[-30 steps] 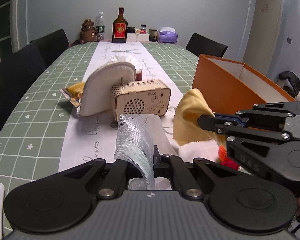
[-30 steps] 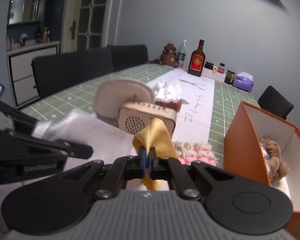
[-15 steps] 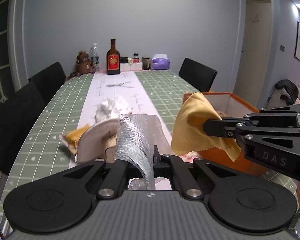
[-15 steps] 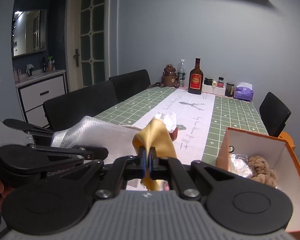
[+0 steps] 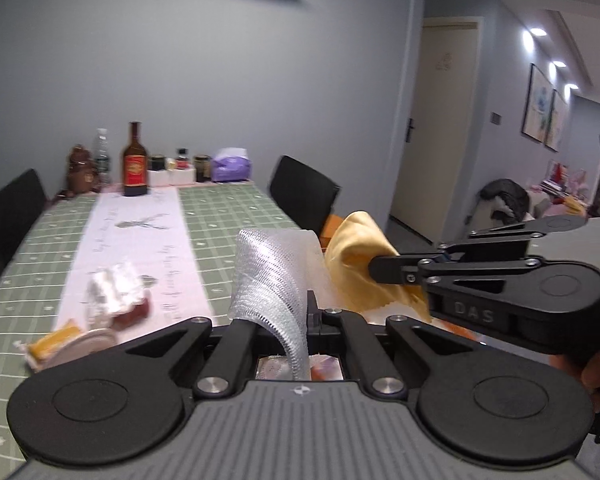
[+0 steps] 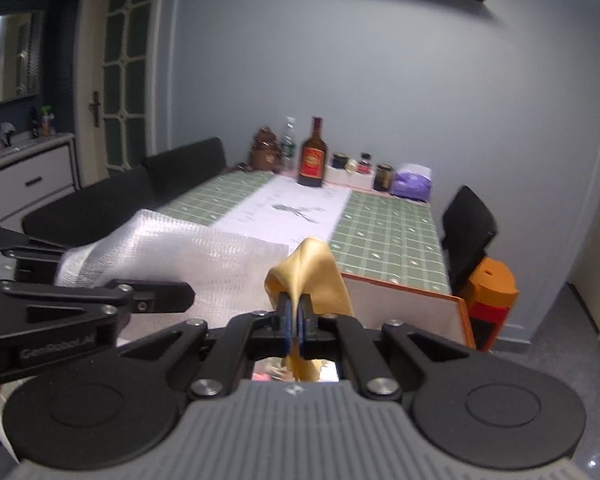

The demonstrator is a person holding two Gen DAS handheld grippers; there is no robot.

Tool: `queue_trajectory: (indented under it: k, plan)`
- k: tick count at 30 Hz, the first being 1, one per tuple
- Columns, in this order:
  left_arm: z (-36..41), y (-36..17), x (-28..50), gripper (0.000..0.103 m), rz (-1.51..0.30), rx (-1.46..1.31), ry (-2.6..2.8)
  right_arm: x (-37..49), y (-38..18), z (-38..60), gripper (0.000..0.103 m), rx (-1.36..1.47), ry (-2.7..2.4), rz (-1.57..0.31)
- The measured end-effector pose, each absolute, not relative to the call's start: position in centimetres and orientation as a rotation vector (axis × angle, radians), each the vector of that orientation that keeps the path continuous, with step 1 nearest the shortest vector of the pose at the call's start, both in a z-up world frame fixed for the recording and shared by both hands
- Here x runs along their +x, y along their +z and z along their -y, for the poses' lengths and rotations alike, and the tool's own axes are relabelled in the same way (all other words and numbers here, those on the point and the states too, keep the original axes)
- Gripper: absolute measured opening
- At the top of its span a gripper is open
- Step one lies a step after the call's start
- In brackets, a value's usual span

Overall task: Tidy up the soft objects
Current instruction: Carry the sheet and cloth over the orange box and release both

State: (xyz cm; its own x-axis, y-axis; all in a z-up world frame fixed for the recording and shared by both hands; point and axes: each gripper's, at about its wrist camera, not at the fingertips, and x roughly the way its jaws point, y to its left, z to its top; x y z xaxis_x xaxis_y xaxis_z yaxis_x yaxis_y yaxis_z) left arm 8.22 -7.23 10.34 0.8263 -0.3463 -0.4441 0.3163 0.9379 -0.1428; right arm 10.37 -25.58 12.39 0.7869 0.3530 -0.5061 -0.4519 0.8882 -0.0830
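My left gripper is shut on a white mesh cloth that curls up and over its fingers. My right gripper is shut on a yellow cloth that stands up in a peak above the pads. In the left wrist view the right gripper reaches in from the right with the yellow cloth hanging from its tip. In the right wrist view the left gripper comes in from the left, the mesh cloth spread behind it. Both are held high above the table.
An orange box with a white inside stands just beyond the cloths. On the green checked table lie a crumpled white wrapper, a yellow item and a beige pad. Bottles and jars line the far end; black chairs flank it.
Both grippers have risen with their cloths still held. The table, the wooden radio and the orange box have dropped low or out of view; wall and ceiling fill more of each picture.
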Motion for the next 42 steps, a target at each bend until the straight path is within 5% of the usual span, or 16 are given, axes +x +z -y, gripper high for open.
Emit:
queue_trajectory:
  k: [25, 30, 32, 35, 39, 42]
  plan:
    - [22.9, -1.7, 18.5, 0.005, -1.03, 0.369, -0.673, 22.1, -1.2, 35.6, 0.0, -0.262, 0.375, -1.105]
    - [22.8, -2.5, 19.3, 0.013, -1.037, 0.365, -0.652, 22.9, -2.4, 34.9, 0.001, -0.296, 0.42, -1.137]
    - [22.7, -2.6, 19.7, 0.025, -1.033, 0.358, -0.633, 23.1, -2.5, 34.9, 0.002, -0.293, 0.432, -1.141]
    - [22.7, -2.2, 19.9, 0.049, -0.999, 0.39, -0.61, 23.1, -2.3, 34.7, 0.01, -0.314, 0.442, -1.131]
    - [22.5, -1.3, 19.2, 0.06, -0.966, 0.406, -0.613, 22.9, -1.5, 34.6, 0.019, -0.329, 0.443, -1.117]
    - [22.3, -0.7, 18.8, 0.065, -0.954, 0.418, -0.614, 22.7, -0.5, 34.8, 0.038, -0.34, 0.429, -1.106]
